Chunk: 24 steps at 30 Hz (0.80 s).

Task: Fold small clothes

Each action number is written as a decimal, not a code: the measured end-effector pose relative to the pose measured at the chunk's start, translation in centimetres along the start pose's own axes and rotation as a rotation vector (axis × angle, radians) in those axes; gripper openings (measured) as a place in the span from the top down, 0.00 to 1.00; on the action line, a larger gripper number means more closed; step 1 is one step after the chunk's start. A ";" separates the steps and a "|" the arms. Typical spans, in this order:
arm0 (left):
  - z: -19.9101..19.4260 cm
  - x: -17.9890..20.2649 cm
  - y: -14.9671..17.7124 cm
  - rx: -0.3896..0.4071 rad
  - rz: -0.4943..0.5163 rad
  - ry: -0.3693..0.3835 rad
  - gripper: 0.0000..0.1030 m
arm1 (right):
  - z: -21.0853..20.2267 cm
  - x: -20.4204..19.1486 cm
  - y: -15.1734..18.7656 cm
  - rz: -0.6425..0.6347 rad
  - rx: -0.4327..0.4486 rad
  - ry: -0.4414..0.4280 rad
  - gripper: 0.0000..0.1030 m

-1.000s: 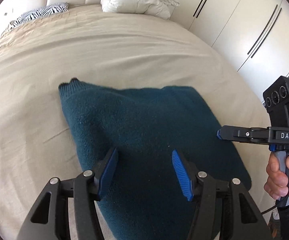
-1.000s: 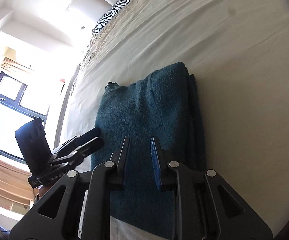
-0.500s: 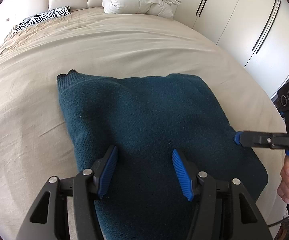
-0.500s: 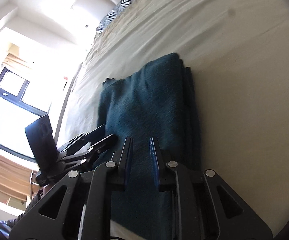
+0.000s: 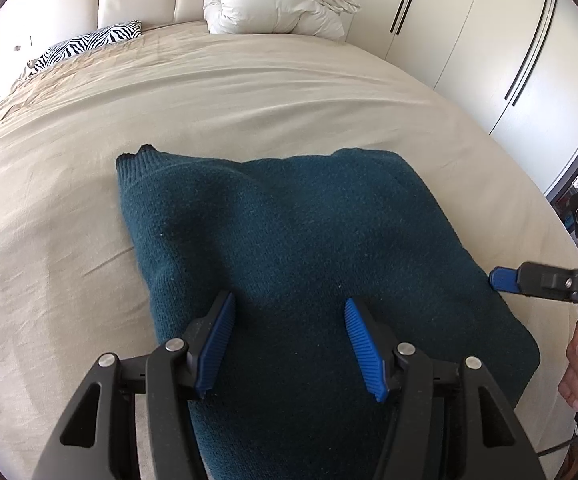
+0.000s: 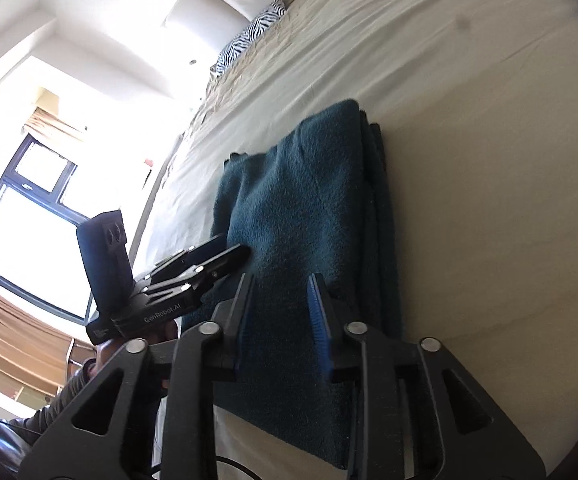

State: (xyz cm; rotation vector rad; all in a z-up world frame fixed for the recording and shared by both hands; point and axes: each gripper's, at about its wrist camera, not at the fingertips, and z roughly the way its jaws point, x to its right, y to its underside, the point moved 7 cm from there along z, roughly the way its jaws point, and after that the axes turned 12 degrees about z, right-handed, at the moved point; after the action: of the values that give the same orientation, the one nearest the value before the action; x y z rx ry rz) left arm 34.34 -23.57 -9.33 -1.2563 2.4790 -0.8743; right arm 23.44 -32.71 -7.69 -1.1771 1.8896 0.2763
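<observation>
A dark teal knitted sweater (image 5: 301, 248) lies folded into a thick rectangle on the beige bed (image 5: 249, 92). It also shows in the right wrist view (image 6: 309, 208), with stacked layers along its right edge. My left gripper (image 5: 289, 344) is open and empty above the sweater's near end. My right gripper (image 6: 281, 320) is open a little and empty, over the sweater's near edge. In the left wrist view the right gripper (image 5: 501, 280) shows at the sweater's right edge. In the right wrist view the left gripper (image 6: 225, 254) sits at the sweater's left side.
A zebra-print pillow (image 5: 89, 42) and a bundled white duvet (image 5: 277, 0) lie at the head of the bed. White wardrobe doors (image 5: 489, 48) stand along the right. A bright window (image 6: 29, 216) is on the left in the right wrist view.
Both grippers have pulled back from the sweater toward its near end. The right gripper has opened a little wider. The sweater lies flatter and has not been moved.
</observation>
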 end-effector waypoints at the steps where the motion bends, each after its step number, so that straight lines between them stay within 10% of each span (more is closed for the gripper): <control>1: -0.4 0.0 0.0 0.008 0.005 -0.001 0.42 | -0.6 0.5 -0.5 0.019 0.034 0.017 0.37; 10: -5.3 -4.2 1.6 0.095 -0.239 0.049 0.11 | 1.4 3.3 -1.9 0.095 -0.066 0.077 0.32; 17: -0.7 -3.5 3.9 -0.074 -0.393 0.264 0.24 | 4.7 3.4 -3.1 0.102 -0.158 0.107 0.36; 24: -0.6 -2.3 2.8 -0.107 -0.326 0.238 0.53 | 5.6 2.5 -2.7 0.012 -0.163 0.263 0.74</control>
State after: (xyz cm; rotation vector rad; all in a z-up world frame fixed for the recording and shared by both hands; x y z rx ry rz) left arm 33.60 -20.21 -10.71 -1.7205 2.5703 -1.0321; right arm 28.31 -32.41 -12.32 -1.3668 2.1347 0.2981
